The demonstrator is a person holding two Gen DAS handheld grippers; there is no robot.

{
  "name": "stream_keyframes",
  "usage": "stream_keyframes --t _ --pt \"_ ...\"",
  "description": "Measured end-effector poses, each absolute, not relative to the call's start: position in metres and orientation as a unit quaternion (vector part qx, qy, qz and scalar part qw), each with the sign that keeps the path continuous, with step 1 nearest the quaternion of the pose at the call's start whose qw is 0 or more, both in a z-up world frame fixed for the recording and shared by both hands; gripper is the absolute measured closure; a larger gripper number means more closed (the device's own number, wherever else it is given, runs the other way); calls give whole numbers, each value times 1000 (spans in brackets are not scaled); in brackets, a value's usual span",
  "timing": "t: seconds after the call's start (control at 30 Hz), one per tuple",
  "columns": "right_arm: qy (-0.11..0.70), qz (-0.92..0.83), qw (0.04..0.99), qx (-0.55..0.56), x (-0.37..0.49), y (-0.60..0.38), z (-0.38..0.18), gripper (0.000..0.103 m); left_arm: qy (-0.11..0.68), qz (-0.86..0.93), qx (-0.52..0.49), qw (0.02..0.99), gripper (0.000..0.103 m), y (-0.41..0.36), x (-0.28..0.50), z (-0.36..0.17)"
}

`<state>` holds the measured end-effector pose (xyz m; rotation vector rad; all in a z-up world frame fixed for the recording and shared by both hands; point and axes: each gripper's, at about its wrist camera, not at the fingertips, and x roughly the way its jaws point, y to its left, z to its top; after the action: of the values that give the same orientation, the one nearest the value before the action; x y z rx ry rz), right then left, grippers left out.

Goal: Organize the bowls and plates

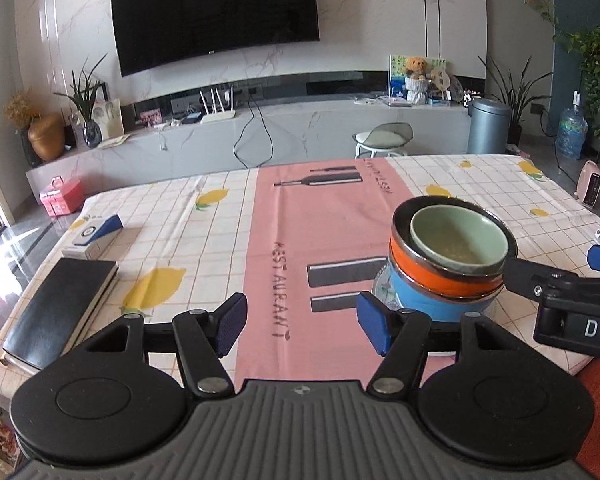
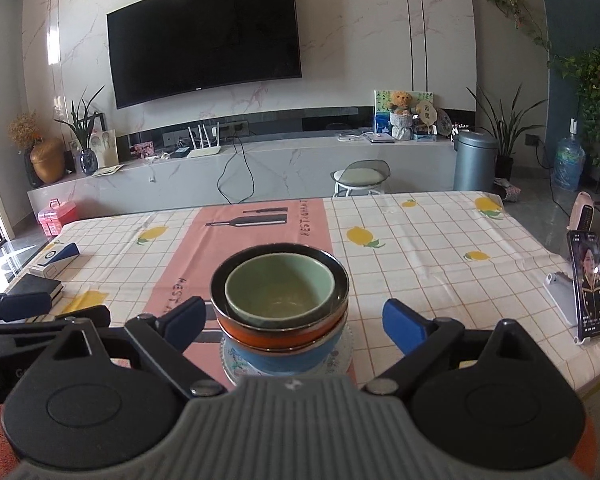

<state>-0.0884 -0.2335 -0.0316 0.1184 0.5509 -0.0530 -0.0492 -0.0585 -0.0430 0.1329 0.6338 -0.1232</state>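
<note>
Stack stands on surface near front edge: green bowl (image 2: 280, 292) nested in orange bowl (image 2: 276, 330), on blue bowl (image 2: 284, 356), on patterned plate (image 2: 230, 366). Right gripper (image 2: 296, 320) spread wide, fingers flanking stack, touching nothing. Left gripper (image 1: 300, 322) also wide, empty, stack just off its right side. Stacking looks finished; next move likely straighten stack or pull back.
</note>
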Motion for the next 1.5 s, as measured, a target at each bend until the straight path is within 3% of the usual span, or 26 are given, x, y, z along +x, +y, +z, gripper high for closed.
stream_keyframes --t 0.37,1.5 --pt "326 -31 944 42 -72 -233 -62 10 348 -52 65 934 29 -57 -44 -61" --pt "325 -23 945 36 -76 -227 -59 9 342 -52 75 935 29 -58 -48 -56"
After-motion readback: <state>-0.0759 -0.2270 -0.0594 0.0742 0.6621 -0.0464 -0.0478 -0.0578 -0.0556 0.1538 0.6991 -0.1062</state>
